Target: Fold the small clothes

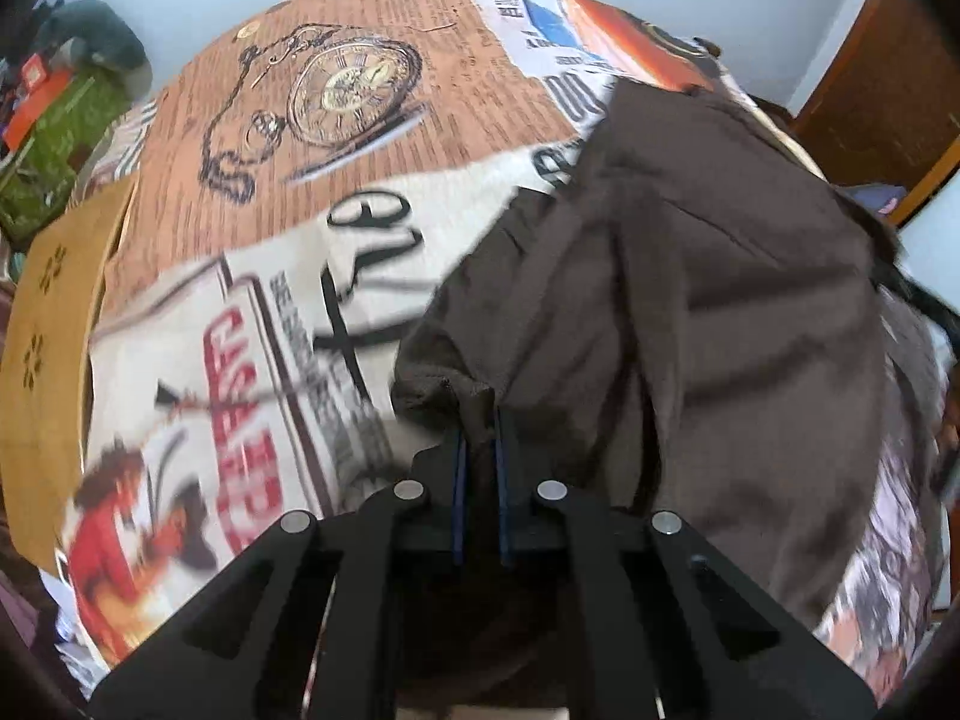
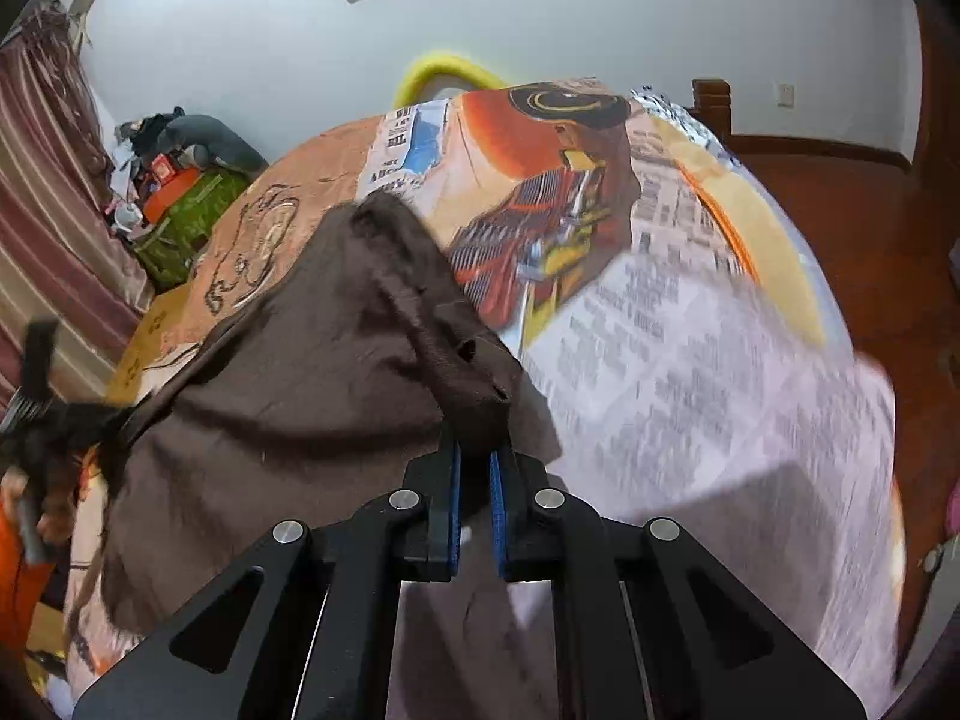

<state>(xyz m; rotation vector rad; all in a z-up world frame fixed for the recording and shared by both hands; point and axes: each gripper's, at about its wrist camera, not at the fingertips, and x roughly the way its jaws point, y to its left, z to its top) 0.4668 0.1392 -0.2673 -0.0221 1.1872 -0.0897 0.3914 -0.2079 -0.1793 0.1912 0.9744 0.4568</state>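
We hold a brown garment (image 1: 690, 300) over a bed whose bedspread (image 1: 252, 312) is printed like old newspaper. In the left wrist view we see a drawn pocket watch (image 1: 345, 90) on the orange-brown panel, large black brush strokes on cream, and red block letters in a frame, too blurred for us to read. The small columns of print are also too blurred to read.

Our left gripper (image 1: 478, 438) has its jaws drawn narrow, pinching a bunched edge of the garment between the blue pads (image 1: 459, 480). Our right gripper (image 2: 474, 456) is likewise nearly closed on another gathered corner of the same cloth (image 2: 312, 372), which hangs and spreads to its left across the bed.

Beyond the bed we see a yellow curved bar (image 2: 444, 75) at the far side, a green box (image 2: 180, 222) with clutter piled by a striped curtain (image 2: 54, 192), a wooden door (image 1: 888, 90) and reddish floor (image 2: 870, 228).
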